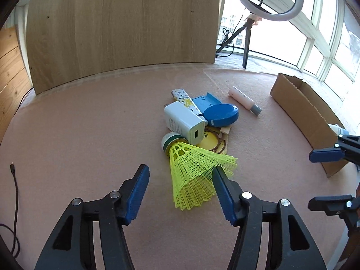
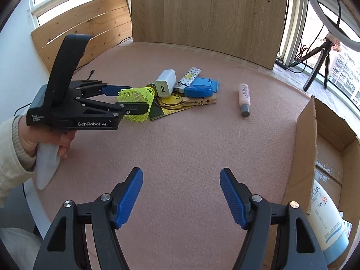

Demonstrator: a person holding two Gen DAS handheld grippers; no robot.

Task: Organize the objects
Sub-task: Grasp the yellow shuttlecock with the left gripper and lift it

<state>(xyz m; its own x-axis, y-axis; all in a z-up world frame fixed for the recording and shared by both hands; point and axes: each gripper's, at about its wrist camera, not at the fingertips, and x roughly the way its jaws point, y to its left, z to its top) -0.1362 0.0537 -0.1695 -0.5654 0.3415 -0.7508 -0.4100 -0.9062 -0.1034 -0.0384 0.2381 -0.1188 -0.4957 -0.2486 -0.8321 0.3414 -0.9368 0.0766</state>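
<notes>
A yellow mesh shuttlecock (image 1: pixel 193 175) lies on its side on the pink felt table (image 1: pixel 90 123), its cork end against a white charger (image 1: pixel 182 119). My left gripper (image 1: pixel 180 171) straddles the skirt. The right pad touches the mesh and the left pad stands clear of it, so the gripper is open. The right wrist view shows the same straddle of the left gripper (image 2: pixel 135 99) around the shuttlecock (image 2: pixel 137 96). My right gripper (image 2: pixel 181 172) hovers open over bare felt with nothing between its fingers, left of a cardboard box (image 2: pixel 308 139).
Behind the shuttlecock are piled a patterned lighter (image 2: pixel 191 74), a blue round case (image 2: pixel 198 91), a clothespin (image 2: pixel 202 101) and a yellow ruler. A pink bottle (image 2: pixel 244 99) lies apart on the right. A sunscreen tube (image 2: pixel 326 220) lies in the box. A wood panel (image 1: pixel 123 22) stands behind.
</notes>
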